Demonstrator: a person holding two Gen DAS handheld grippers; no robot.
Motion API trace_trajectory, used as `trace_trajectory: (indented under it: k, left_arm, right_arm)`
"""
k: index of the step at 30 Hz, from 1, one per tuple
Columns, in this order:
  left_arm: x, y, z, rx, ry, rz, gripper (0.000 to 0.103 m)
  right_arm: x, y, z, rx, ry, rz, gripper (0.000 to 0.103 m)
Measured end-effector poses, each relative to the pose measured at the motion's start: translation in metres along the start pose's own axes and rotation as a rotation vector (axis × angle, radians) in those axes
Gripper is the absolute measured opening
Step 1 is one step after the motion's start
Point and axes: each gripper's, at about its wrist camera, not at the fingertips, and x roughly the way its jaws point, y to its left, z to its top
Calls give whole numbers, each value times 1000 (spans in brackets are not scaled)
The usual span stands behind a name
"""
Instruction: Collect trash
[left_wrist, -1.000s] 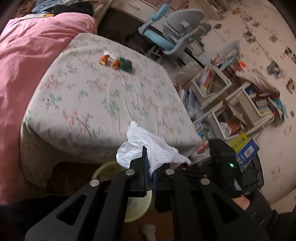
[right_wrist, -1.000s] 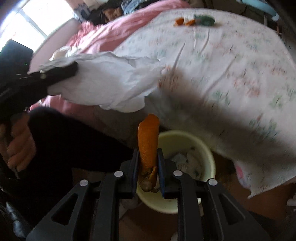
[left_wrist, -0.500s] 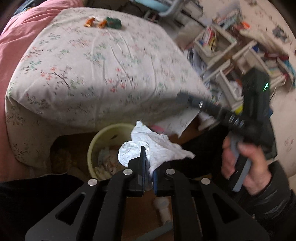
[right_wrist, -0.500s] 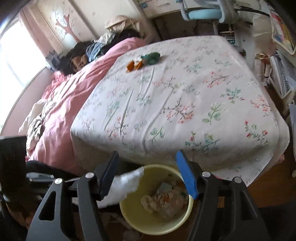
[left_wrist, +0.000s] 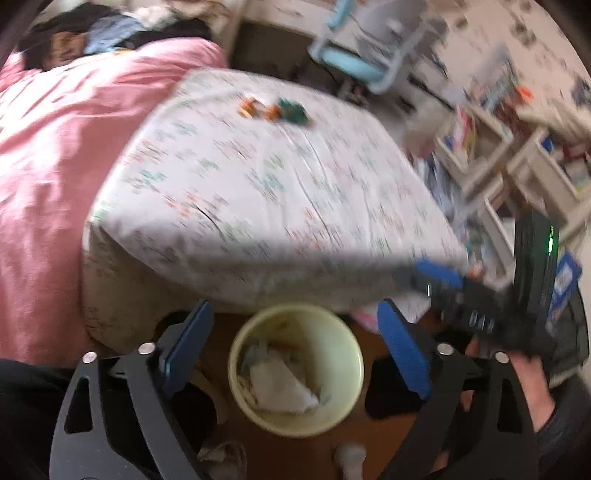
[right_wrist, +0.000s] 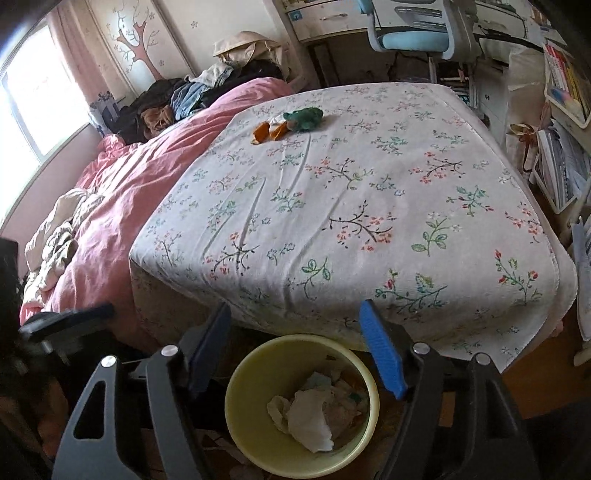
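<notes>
Crumpled white tissue lies inside the pale yellow bin, on top of other scraps; in the left wrist view the same tissue shows in the bin too. The bin stands on the brown floor right at the foot corner of the bed, partly under the hanging edge of the floral sheet.

More trash sits on the sheet well apart from the bin, near the far side: orange peel pieces just beside a green wrapper with a bit of white paper between them (left view is motion-blurred, so the peel and green wrapper are only smears there).

Left gripper hangs over the bin, its jaws have just been opening, now spread wide, nothing between them. Right gripper likewise over the bin, jaws have just been opening a little further, apart and empty, blue pads bare. In the left view the right gripper shows as a blur at the right, held by a hand.

Pink duvet covers the left part of the bed, a clothes pile at its head. A blue-seated chair stands beyond the bed, and book racks to the right.
</notes>
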Motion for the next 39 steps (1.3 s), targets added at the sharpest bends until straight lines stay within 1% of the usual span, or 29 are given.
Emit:
trace_trajectory:
  k: [1,4,8,14,33,39]
  left_arm:
    - [-4,5,2,-28,-25,3,91]
    - [-11,17,6,-92,-65,6,93]
    - [-14,25,7,-131,-71,13,93]
    - [-13,22,4,-117,-70,20,93]
    - [-11,23,4,-122,-73,22,94]
    - [-11,24,4,-120,-73,22,94]
  right_arm:
    - [0,2,0,-6,0,-3,70]
    - [2,3,-2,-16,2,-7,73]
    - [3,3,-3,-18,4,-11,73]
    - [3,4,-3,-19,7,-13,74]
    - [2,5,-4,-21,0,-13,74]
    - [0,5,-3,-18,-15,-13,74]
